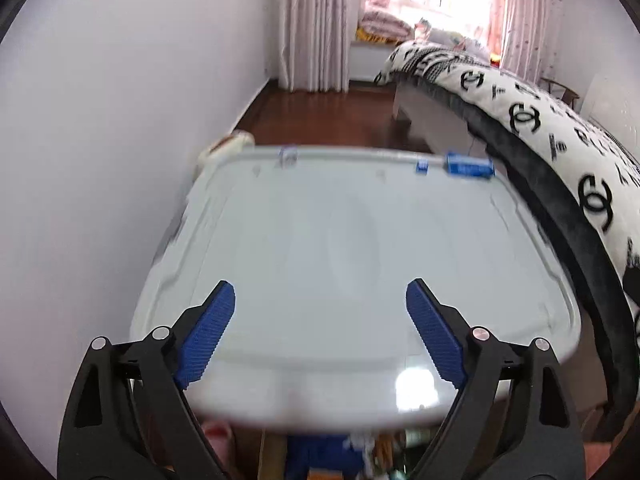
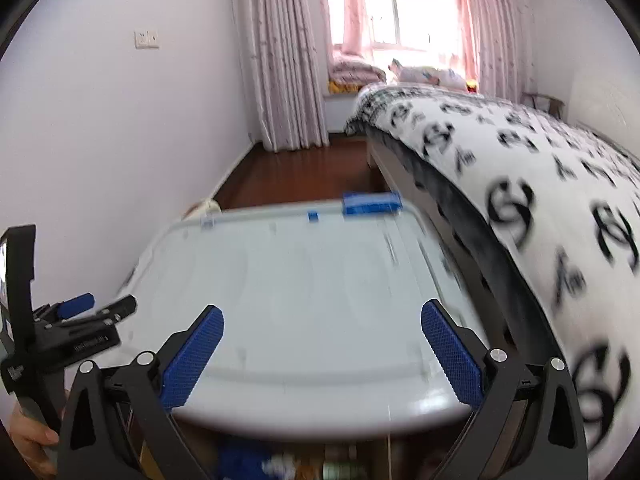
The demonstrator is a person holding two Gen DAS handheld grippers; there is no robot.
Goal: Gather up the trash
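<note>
No trash shows on the lid in either view. A grey-white plastic storage box lid (image 1: 340, 240) with blue clips fills the middle of the left wrist view, and it also shows in the right wrist view (image 2: 304, 292). My left gripper (image 1: 320, 300) hovers open and empty over the lid's near edge. My right gripper (image 2: 322, 324) is open and empty over the same lid. The left gripper's body (image 2: 76, 328) shows at the left edge of the right wrist view. Both views are blurred.
A bed with a black-and-white blanket (image 1: 560, 132) runs along the right, close to the box. A white wall (image 1: 120, 120) is on the left. Dark wood floor (image 1: 320, 116) leads to curtains (image 2: 288, 60) and a window. Blurred coloured items show through the box front (image 1: 340, 452).
</note>
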